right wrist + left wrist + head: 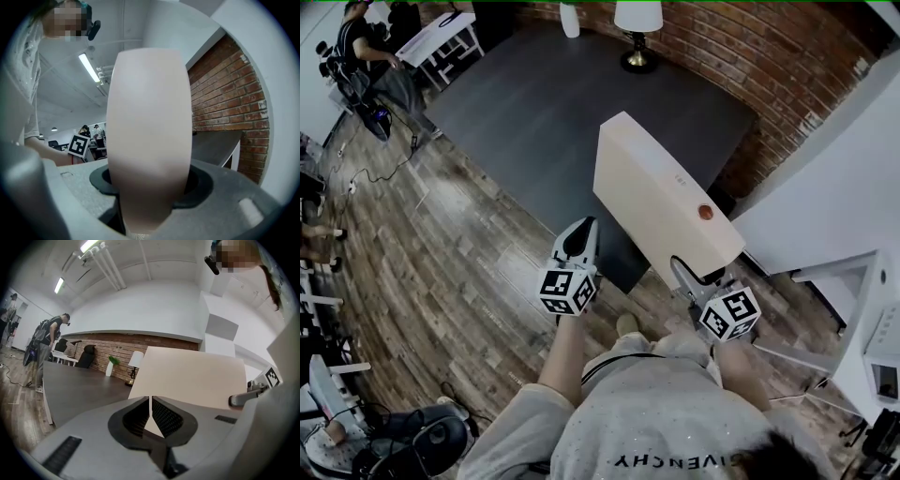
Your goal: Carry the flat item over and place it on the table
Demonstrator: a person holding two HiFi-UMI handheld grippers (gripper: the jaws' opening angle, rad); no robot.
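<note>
A flat beige box-like panel (661, 202) is held up, tilted, over the near corner of the dark table (534, 103). My right gripper (692, 279) is shut on the panel's near lower end. In the right gripper view the panel (149, 136) fills the space between the jaws. My left gripper (579, 240) hangs just left of the panel, its jaws shut with nothing between them. In the left gripper view the panel (192, 378) stands beyond the shut jaws, and the right gripper (247, 398) shows at its right edge.
A lamp (637, 23) and a white vase (570, 19) stand at the table's far side by the brick wall (750, 47). White furniture (853, 309) is at the right. A person (366, 56) and cables are on the wood floor at the left.
</note>
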